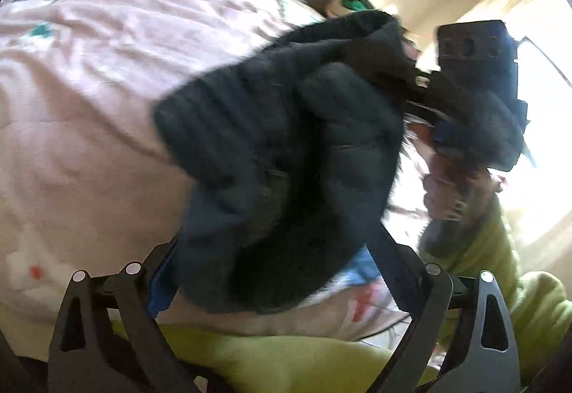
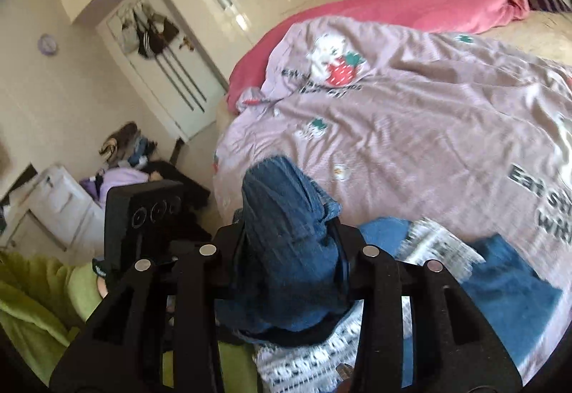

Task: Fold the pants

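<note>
The dark blue pants (image 1: 286, 157) hang bunched in the air above the bed in the left wrist view. My left gripper (image 1: 282, 271) is shut on their lower part. The cloth stretches up to my right gripper (image 1: 422, 85), which grips the other end at upper right, blurred. In the right wrist view my right gripper (image 2: 289, 250) is shut on a bunched fold of the pants (image 2: 286, 235), which stands up between the jaws. The body of the left gripper (image 2: 143, 217) shows at the left.
A lilac quilt (image 2: 411, 128) with strawberry prints covers the bed. A pink blanket (image 2: 411, 10) lies at its far side. Blue and patterned clothes (image 2: 500, 282) lie near the front. A green sleeve (image 1: 500, 250) is at right. A white wardrobe (image 2: 171, 71) and floor clutter (image 2: 125, 157) stand left.
</note>
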`<state>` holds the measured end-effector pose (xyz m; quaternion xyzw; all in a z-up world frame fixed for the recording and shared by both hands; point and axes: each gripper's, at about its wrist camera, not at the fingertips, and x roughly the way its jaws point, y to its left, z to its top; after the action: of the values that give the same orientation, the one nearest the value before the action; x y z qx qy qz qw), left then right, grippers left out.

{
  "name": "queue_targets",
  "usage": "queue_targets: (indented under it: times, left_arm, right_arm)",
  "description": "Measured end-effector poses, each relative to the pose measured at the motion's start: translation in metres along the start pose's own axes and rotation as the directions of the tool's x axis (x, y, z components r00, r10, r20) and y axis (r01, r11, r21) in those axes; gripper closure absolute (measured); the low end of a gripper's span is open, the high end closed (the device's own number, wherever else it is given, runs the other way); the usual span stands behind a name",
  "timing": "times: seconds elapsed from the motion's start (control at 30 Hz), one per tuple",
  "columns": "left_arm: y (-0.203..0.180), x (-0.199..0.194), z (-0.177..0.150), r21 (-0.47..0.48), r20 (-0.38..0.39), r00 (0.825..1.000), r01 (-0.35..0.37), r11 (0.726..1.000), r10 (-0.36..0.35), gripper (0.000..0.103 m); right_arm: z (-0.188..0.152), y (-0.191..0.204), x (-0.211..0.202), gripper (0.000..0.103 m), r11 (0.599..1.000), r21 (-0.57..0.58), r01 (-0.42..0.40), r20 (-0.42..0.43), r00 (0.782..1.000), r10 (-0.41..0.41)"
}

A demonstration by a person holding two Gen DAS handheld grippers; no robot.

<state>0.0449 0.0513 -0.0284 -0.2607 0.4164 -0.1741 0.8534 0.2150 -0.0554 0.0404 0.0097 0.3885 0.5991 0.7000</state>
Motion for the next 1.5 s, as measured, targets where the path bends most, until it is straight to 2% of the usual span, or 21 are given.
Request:
queue_targets:
  times: [0.03,0.07,0.1,0.13,0.2,0.27,0.37,0.47,0.5,0.57,0.6,0.63,0.67,0.73,0.83,0.87,0.9,1.23,1.5]
  left_arm:
    - [-0.011,0.003,0.000,0.022,-0.003,1.000,0.016,1.000,-0.016,0.010]
    - [-0.021,0.006,0.000,0.047,-0.007,1.000,0.022,0.999,-0.022,0.010]
    - [-0.029,0.009,0.000,0.068,-0.008,1.000,0.024,0.997,-0.023,0.010]
    - [-0.039,0.013,-0.002,0.090,-0.010,1.000,0.027,0.996,-0.026,0.010]
    - [-0.054,0.022,-0.008,0.126,-0.034,0.998,0.051,0.991,-0.047,0.010]
    - [-0.064,0.029,-0.012,0.152,-0.057,0.996,0.070,0.986,-0.062,0.010]
    - [-0.073,0.043,-0.021,0.174,-0.107,0.992,0.084,0.981,-0.066,0.009]
    - [-0.075,0.053,-0.028,0.204,-0.121,0.993,0.028,0.979,-0.004,0.009]
    - [-0.075,0.054,-0.028,0.203,-0.123,0.992,0.025,0.979,0.000,0.009]
    - [-0.075,0.054,-0.030,0.200,-0.123,0.992,0.019,0.980,0.006,0.009]
    - [-0.074,0.057,-0.026,0.204,-0.123,0.992,0.009,0.979,0.016,0.009]
    - [-0.076,0.055,-0.027,0.210,-0.120,0.993,0.003,0.978,0.023,0.009]
    - [-0.077,0.053,-0.027,0.215,-0.115,0.993,-0.003,0.977,0.028,0.009]
    - [-0.078,0.045,-0.028,0.226,-0.101,0.993,-0.030,0.974,0.055,0.009]
    - [-0.078,0.030,-0.032,0.241,-0.077,0.993,-0.072,0.968,0.093,0.009]
    - [-0.078,0.028,-0.030,0.241,-0.069,0.992,-0.082,0.967,0.102,0.009]
    - [-0.076,0.026,-0.026,0.241,-0.060,0.992,-0.095,0.966,0.113,0.004]
    - [-0.079,0.006,-0.021,0.253,-0.005,0.985,-0.168,0.953,0.175,0.004]
    - [-0.082,-0.006,-0.019,0.256,0.027,0.981,-0.191,0.948,0.191,0.004]
  right_arm:
    - [-0.001,-0.003,-0.003,0.069,1.000,0.002,0.007,0.010,1.000,-0.007]
    - [-0.005,-0.007,-0.012,0.062,1.000,0.015,0.023,0.034,0.999,-0.024]
    - [-0.009,-0.013,-0.023,0.041,0.998,0.039,0.049,0.059,0.997,-0.051]
    - [-0.013,-0.017,-0.031,0.034,0.995,0.060,0.077,0.081,0.993,-0.081]
    - [-0.026,-0.029,-0.054,0.033,0.987,0.126,0.098,0.134,0.984,-0.115]
    - [-0.040,-0.037,-0.069,0.033,0.972,0.181,0.151,0.146,0.973,-0.178]
    - [-0.063,-0.037,-0.080,0.033,0.939,0.195,0.282,0.103,0.947,-0.305]
    - [-0.079,-0.034,-0.075,0.031,0.927,0.185,0.325,0.057,0.939,-0.340]
    - [-0.084,-0.035,-0.068,0.031,0.916,0.171,0.363,0.016,0.929,-0.371]
    - [-0.092,-0.039,-0.053,0.031,0.879,0.138,0.456,-0.060,0.890,-0.452]
    - [-0.098,-0.044,-0.046,0.031,0.848,0.118,0.517,-0.100,0.856,-0.508]
    - [-0.101,-0.048,-0.043,0.031,0.826,0.114,0.552,-0.118,0.833,-0.541]
    - [-0.103,-0.053,-0.042,0.031,0.821,0.127,0.557,-0.121,0.830,-0.544]
    - [-0.105,-0.056,-0.045,0.031,0.828,0.165,0.535,-0.106,0.845,-0.525]
    - [-0.105,-0.045,-0.058,0.030,0.840,0.159,0.519,-0.052,0.854,-0.518]
    - [-0.105,-0.041,-0.064,0.030,0.840,0.157,0.519,-0.036,0.853,-0.521]
    - [-0.104,-0.037,-0.067,0.029,0.838,0.156,0.522,-0.028,0.851,-0.525]
    - [-0.103,-0.001,-0.104,0.021,0.841,0.175,0.511,0.078,0.845,-0.529]
    - [-0.108,0.018,-0.120,0.017,0.825,0.166,0.540,0.110,0.821,-0.560]
